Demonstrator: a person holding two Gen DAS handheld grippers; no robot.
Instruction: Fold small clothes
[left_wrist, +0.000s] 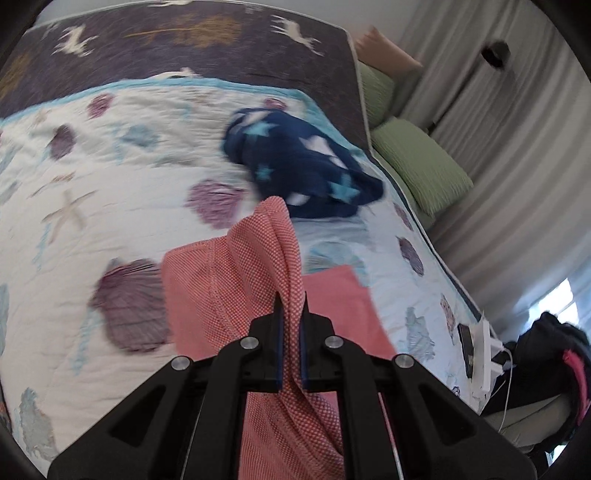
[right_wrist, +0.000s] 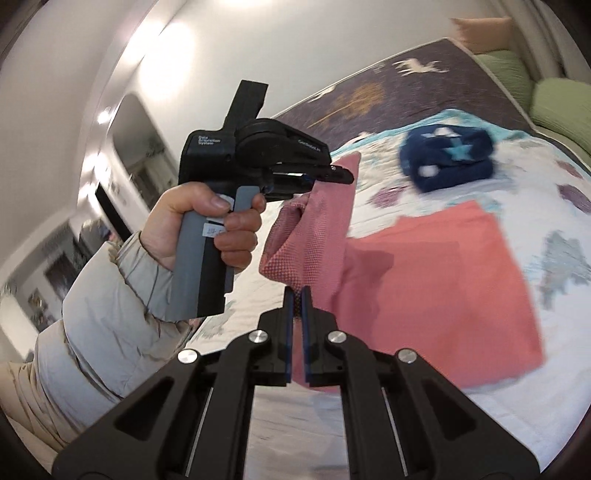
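On the bed (left_wrist: 110, 177), atop a white quilt w/ shell & starfish print: pink cloth (left_wrist: 236, 280), mostly spread flat, one edge lifted clear of the quilt. Left gripper (left_wrist: 291, 306) clamped on that raised fold, jaws nearly together w/ pink fabric bunched between the blue pads, more of it draping down below the fingers. From the right wrist view, same left gripper (right_wrist: 343, 176) seen side-on, held by a hand (right_wrist: 207, 225) in a pale puffy sleeve, tip pinching the top of the hanging pink cloth (right_wrist: 436, 288); lifted part hangs as a loose tube, rest flat on the bed (right_wrist: 480, 424) to the right. Right gripper (right_wrist: 296, 295) almost closed, only a slim gap between the blue pads; tips right at the lower edge of the hanging fold, a bit of pink visible in the gap, but can't tell if actually gripped or just behind. Beyond the pink cloth, near the far side of the quilt: navy garment w/ stars (left_wrist: 303, 166), rolled/folded into a bundle, well apart from both grippers. Dark blanket w/ deer print (left_wrist: 207, 40) across the head of the bed. Green pillows (left_wrist: 421, 162) beside the bed's edge, grey curtain (left_wrist: 517, 129) behind. Phone & white charger block (left_wrist: 476, 350) near the bed's right edge. View blurred, fine detail soft.
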